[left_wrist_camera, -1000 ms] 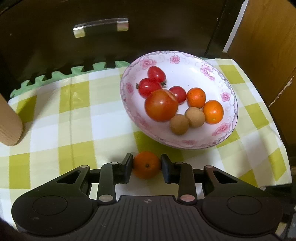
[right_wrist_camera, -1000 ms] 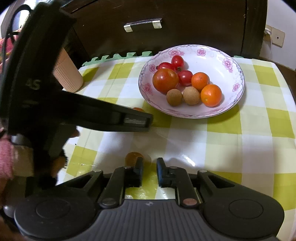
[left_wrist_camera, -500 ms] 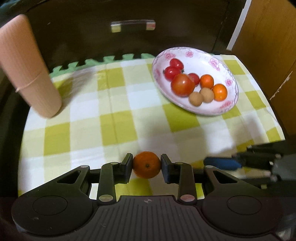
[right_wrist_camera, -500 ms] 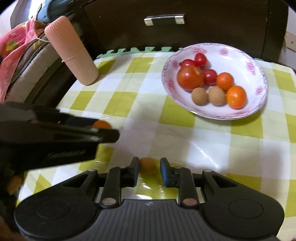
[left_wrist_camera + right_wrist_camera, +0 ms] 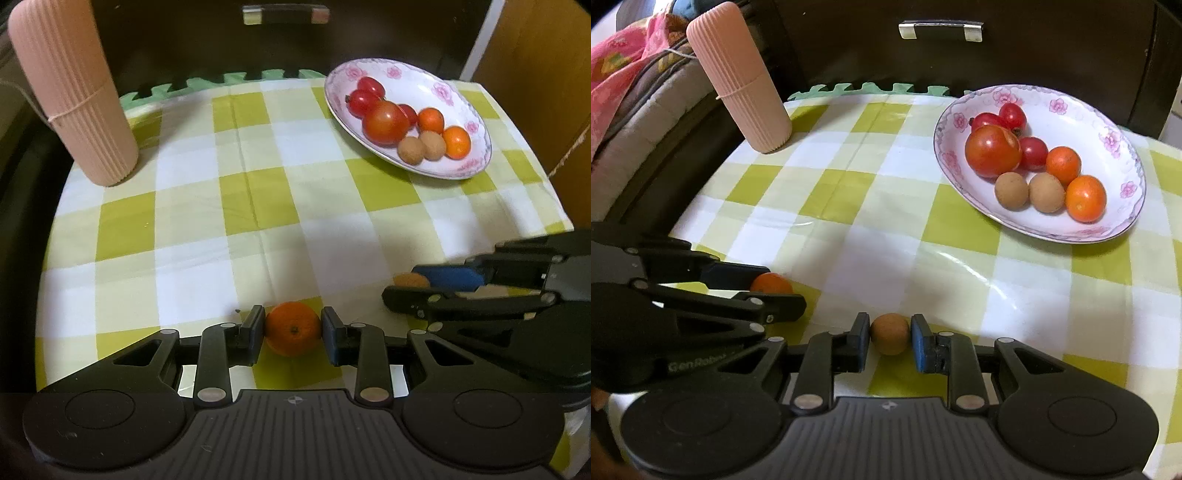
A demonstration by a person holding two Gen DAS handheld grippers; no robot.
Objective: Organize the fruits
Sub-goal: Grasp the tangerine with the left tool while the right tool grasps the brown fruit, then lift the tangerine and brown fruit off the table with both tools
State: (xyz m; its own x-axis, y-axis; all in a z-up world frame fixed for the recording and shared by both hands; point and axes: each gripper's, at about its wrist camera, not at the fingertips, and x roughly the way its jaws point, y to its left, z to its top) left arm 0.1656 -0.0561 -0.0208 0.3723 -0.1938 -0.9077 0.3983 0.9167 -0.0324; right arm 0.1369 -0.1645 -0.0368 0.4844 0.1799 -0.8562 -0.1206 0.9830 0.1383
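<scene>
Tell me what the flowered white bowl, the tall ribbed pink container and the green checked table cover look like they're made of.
Flowered white bowl: likely glazed ceramic or porcelain, given its smooth glossy surface and printed pink flowers. Tall ribbed pink container: probably matte plastic or silicone, with even ribs, no shine and a seam line. Green checked table cover: apparently wipeable plastic or oilcloth, with bright glare and soft creases.

The right gripper (image 5: 890, 334) has its jaws closed on a brown longan (image 5: 889, 333), near the flowered plate (image 5: 1123, 229) of tomatoes and oranges. Left of the longan, the left gripper (image 5: 775, 291) clasps a small orange (image 5: 771, 283) above the checked table (image 5: 886, 229).
</scene>
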